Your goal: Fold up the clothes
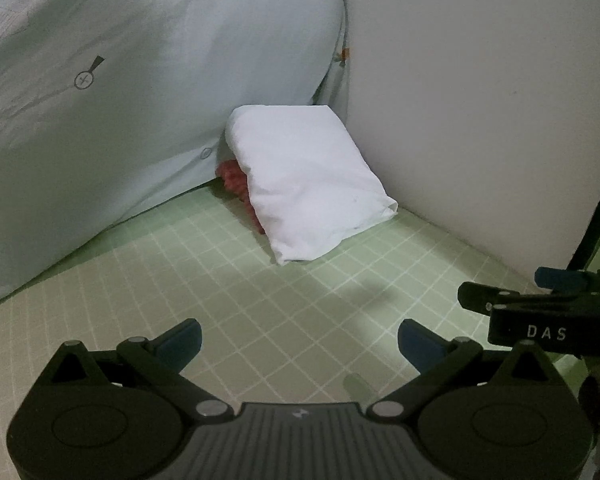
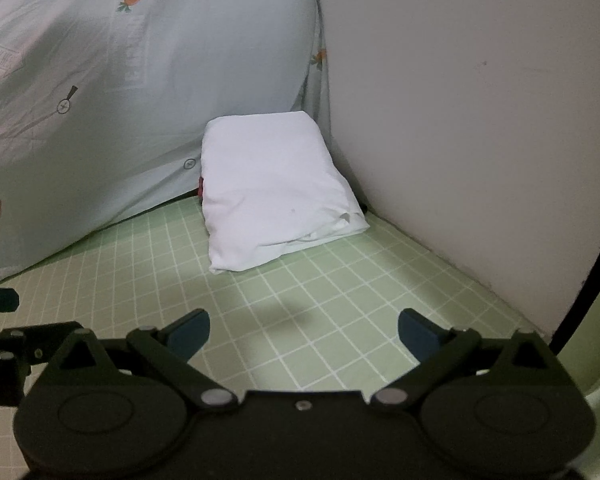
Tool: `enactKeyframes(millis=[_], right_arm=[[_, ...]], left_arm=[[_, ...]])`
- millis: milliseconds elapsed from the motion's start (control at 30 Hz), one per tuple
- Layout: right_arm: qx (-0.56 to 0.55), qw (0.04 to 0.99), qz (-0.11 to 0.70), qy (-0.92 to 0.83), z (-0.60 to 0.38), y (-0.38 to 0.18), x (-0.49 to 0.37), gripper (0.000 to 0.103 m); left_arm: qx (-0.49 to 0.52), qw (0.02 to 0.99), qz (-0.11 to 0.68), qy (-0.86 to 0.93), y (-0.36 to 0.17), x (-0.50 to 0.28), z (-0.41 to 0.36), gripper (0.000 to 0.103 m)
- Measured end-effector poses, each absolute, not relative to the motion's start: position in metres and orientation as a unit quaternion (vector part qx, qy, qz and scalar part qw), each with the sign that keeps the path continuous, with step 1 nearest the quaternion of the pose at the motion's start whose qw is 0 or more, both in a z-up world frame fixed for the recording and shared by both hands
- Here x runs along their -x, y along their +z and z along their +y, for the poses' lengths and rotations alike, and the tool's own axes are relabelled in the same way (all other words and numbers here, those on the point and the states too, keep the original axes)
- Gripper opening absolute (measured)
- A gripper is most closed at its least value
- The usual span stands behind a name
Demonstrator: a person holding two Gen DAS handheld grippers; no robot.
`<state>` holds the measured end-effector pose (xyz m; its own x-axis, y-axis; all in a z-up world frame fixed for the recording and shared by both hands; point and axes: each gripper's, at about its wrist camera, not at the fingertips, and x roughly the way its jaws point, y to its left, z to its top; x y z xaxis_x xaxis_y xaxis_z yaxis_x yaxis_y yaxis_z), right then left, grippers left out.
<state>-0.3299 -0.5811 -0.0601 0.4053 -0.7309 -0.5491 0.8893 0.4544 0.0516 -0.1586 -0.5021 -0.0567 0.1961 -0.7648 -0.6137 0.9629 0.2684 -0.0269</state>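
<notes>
A folded white garment (image 1: pixel 304 184) (image 2: pixel 272 192) lies on the green checked bed sheet (image 1: pixel 204 280) (image 2: pixel 300 304), pushed into the corner by the wall. A red knitted piece (image 1: pixel 236 182) pokes out from under its left side; only a sliver of that red piece (image 2: pixel 200 190) shows in the right wrist view. My left gripper (image 1: pixel 300 340) hovers open over the bare sheet, well short of the garment. My right gripper (image 2: pixel 304 334) is open too, with nothing between its blue pads. Each gripper appears at the edge of the other's view, the right gripper (image 1: pixel 540 292) side-on.
A large pale blue pillow (image 1: pixel 120 100) (image 2: pixel 120 100) with carrot prints leans at the back left, touching the garment. A plain white wall (image 1: pixel 480 100) (image 2: pixel 460 120) closes off the right side. The bed's edge with a dark frame (image 2: pixel 580 292) runs at far right.
</notes>
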Motion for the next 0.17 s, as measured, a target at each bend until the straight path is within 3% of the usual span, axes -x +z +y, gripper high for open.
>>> enactKeyframes(millis=[167], right_arm=[[-0.172, 0.82, 0.23, -0.495, -0.5829, -0.0593, 0.333, 0.102]], left_arm=[[-0.189, 0.749, 0.266, -0.577, -0.0556, 0.1604, -0.5035, 0.103]])
